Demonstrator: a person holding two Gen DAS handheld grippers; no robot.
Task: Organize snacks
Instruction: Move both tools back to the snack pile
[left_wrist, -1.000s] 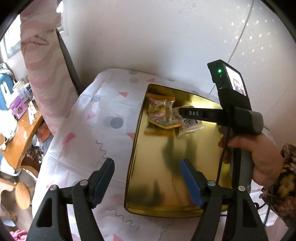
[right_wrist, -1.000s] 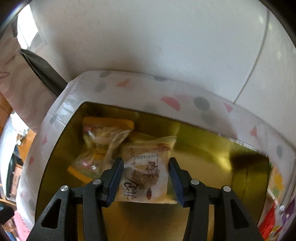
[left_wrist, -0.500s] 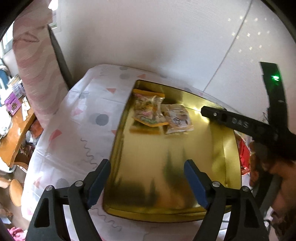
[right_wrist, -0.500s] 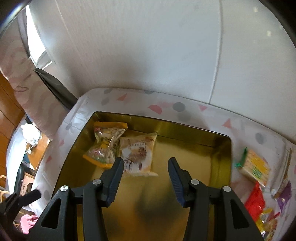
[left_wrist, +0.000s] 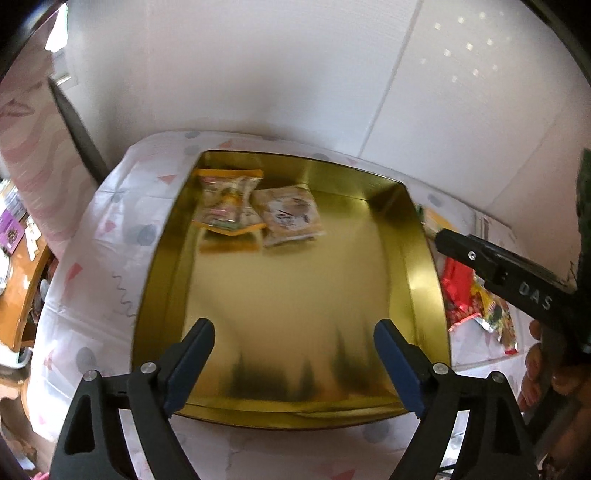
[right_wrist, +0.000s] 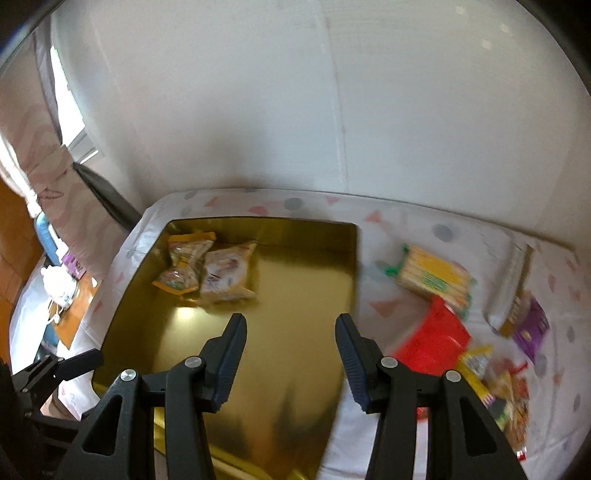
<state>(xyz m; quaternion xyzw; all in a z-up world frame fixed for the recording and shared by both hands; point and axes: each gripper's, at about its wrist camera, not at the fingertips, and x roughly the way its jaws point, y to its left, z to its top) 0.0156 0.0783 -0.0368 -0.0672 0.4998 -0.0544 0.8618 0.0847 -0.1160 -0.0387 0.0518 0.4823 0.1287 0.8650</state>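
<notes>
1. Your left hand-held gripper hangs over the near edge of the gold tray, jaws spread apart and empty.
2. Two packets already lie side by side in the upper left of the tray: an orange-edged snack bag and, touching its right side, a pale snack packet. Judging by that, the job is only begun.
3. Your right hand-held gripper sits low in the frame over the tray's right half, jaws apart, holding nothing.
4. Right of the tray, loose on the patterned bench, wait a yellow-and-green biscuit pack, a red packet, a purple packet and mixed wrappers.
5. The red packet lies just beside your right finger, nearest to take.
</notes>
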